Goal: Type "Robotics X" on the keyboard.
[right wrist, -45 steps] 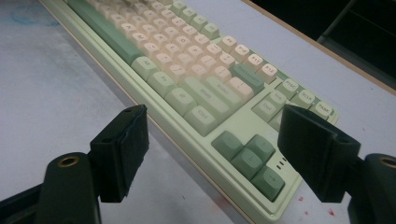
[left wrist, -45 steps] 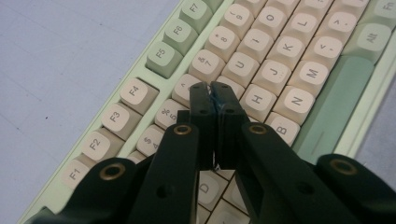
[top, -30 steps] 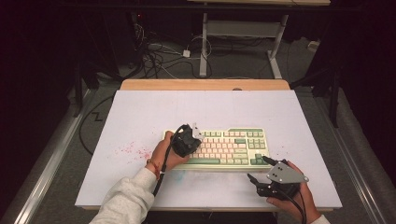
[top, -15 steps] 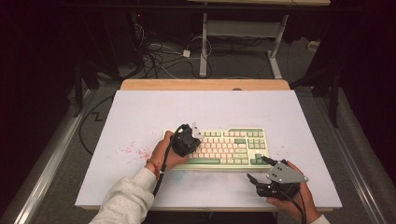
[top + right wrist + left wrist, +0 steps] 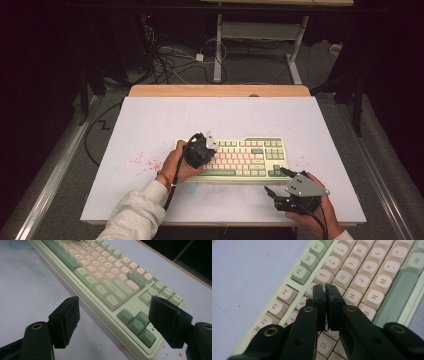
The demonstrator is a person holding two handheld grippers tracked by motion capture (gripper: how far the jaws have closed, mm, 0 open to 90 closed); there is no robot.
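Observation:
A pale green keyboard [image 5: 250, 156] with cream and green keys lies right of the white table's middle. My left gripper [image 5: 209, 144] is over its left half, shut, pads together with nothing between them. In the left gripper view the gripper [image 5: 325, 288] has its tips right above the number row, by the 7 key, on the keyboard [image 5: 362, 272]; whether they touch a key I cannot tell. My right gripper [image 5: 275, 181] sits by the keyboard's near right corner, open and holding nothing. In the right gripper view the gripper [image 5: 113, 305] frames the arrow keys of the keyboard [image 5: 107, 277].
The white table top [image 5: 150, 125] has red specks [image 5: 145, 161] left of the keyboard and a wooden strip [image 5: 220, 91] along its far edge. Cables [image 5: 170, 60] and a metal desk frame [image 5: 260, 30] lie on the floor beyond.

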